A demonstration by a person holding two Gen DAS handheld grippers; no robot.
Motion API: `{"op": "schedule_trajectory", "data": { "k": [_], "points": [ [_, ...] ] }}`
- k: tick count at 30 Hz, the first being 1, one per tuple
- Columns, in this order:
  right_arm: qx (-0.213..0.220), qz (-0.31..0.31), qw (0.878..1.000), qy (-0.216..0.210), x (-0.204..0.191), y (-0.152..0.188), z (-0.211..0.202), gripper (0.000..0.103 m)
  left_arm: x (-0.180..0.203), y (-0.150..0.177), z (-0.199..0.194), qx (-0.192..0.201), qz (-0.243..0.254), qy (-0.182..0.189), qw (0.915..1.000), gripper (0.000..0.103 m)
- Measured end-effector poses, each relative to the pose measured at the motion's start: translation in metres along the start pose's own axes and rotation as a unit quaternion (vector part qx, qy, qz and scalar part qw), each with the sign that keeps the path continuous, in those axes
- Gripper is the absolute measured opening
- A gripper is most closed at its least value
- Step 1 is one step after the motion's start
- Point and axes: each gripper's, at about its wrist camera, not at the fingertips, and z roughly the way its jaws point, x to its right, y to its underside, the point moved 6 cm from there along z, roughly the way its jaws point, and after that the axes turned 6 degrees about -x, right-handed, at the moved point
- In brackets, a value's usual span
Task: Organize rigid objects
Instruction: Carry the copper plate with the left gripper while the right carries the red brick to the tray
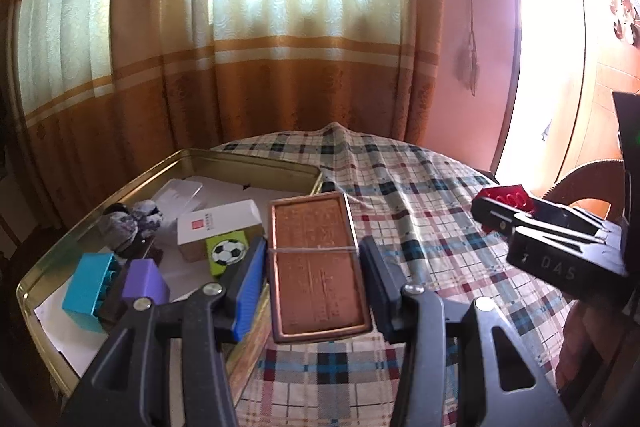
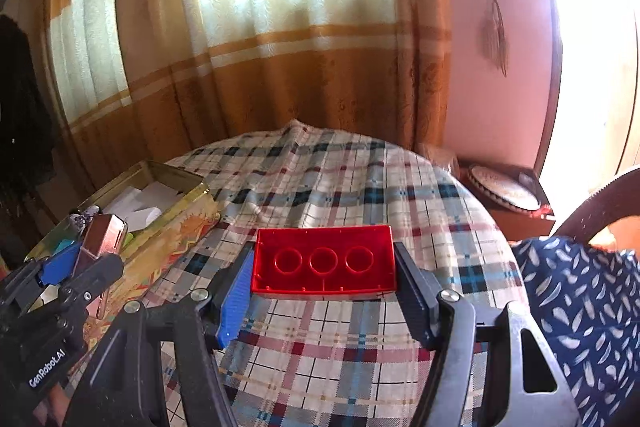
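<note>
My left gripper is shut on a flat copper-coloured case with a rubber band around it, held just right of the gold tin. In the right wrist view that left gripper and the case hang over the tin's near corner. My right gripper is shut on a red brick, hollow underside towards the camera, above the plaid tablecloth. From the left wrist view the right gripper and the red brick are off to the right.
Inside the tin lie a teal brick, a purple brick, a green football block, a white box, a grey-purple lump and a clear case. Curtains hang behind. A person's patterned clothing is at right.
</note>
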Motion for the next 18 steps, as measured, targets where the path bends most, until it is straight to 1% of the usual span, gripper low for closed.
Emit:
{"op": "schedule_trajectory", "data": {
  "k": [10,18],
  "points": [
    [0.026,-0.008,1.0,0.003,-0.006,-0.001,-0.012,0.067,-0.01,0.005,-0.011,0.016,0.0,-0.002,0.9999,0.046],
    [0.028,-0.012,0.999,-0.013,-0.016,0.001,-0.015,0.067,-0.026,0.007,-0.021,0.026,-0.011,-0.008,0.9996,0.046]
  ]
}}
